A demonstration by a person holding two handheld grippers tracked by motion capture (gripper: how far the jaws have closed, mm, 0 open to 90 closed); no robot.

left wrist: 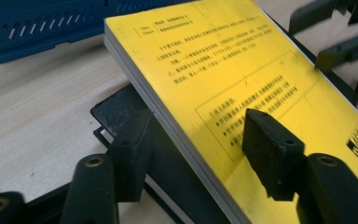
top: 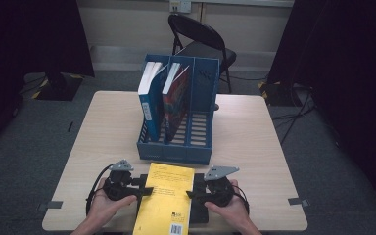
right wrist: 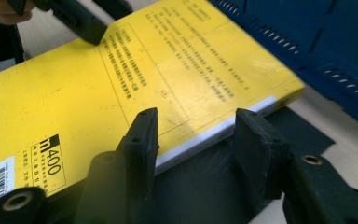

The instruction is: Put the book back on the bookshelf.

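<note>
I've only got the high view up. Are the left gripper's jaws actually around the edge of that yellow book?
Observer: Yes. In the left gripper view, the left gripper straddles the yellow book's page edge, with one jaw over the cover and the other off its side. They don't look clamped.
Operator: And the right one?
Observer: The right gripper also has the book's edge between its jaws, with a gap visible.
Operator: Is the book flat on the table?
Observer: No. It rests tilted on a black support, above the table.
</note>
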